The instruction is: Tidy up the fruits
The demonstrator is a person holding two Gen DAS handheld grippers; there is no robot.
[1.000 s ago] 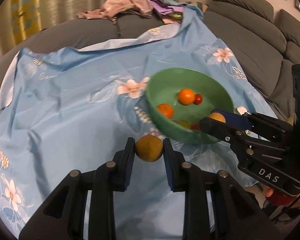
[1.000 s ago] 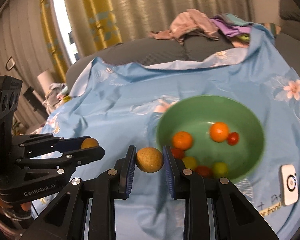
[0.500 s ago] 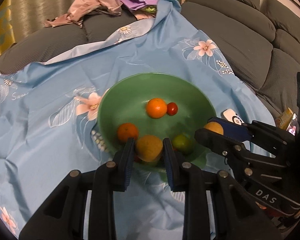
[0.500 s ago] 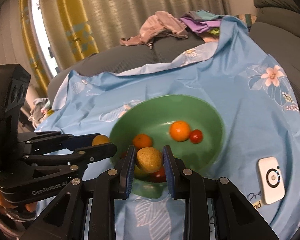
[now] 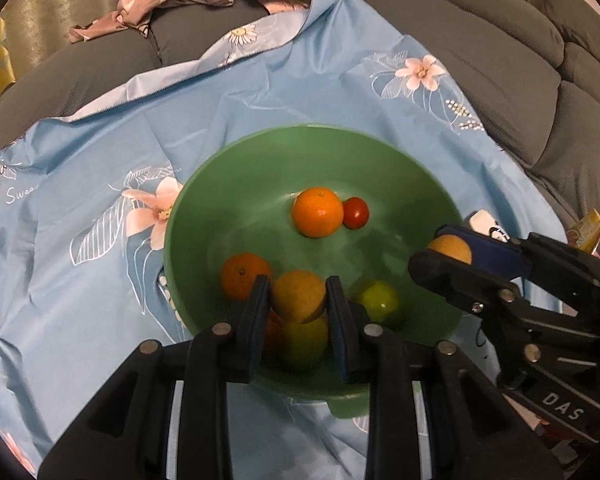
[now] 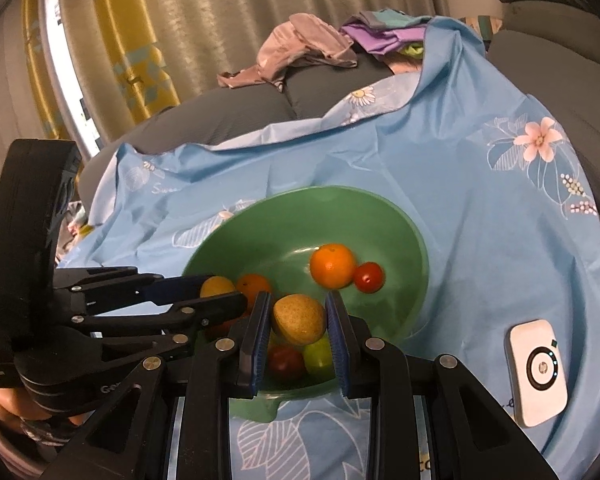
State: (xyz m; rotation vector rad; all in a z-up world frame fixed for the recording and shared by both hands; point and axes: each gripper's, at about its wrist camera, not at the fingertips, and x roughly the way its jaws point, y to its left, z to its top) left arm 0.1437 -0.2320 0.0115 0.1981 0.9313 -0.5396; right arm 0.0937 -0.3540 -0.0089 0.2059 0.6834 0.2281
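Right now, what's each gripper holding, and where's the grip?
Left gripper clamps a yellow-brown fruit across its sides. Right gripper clamps a tan fruit the same way. Both over the green bowl.

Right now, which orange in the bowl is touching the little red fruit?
The far orange, deeper in the green bowl, touches the red fruit; the other orange sits apart, near the left fingers.

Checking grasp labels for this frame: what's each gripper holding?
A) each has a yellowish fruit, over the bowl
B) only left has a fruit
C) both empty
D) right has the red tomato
A: the left gripper pinches one yellowish fruit and the right gripper pinches another fruit, both above the green bowl; the tomato lies in the bowl.
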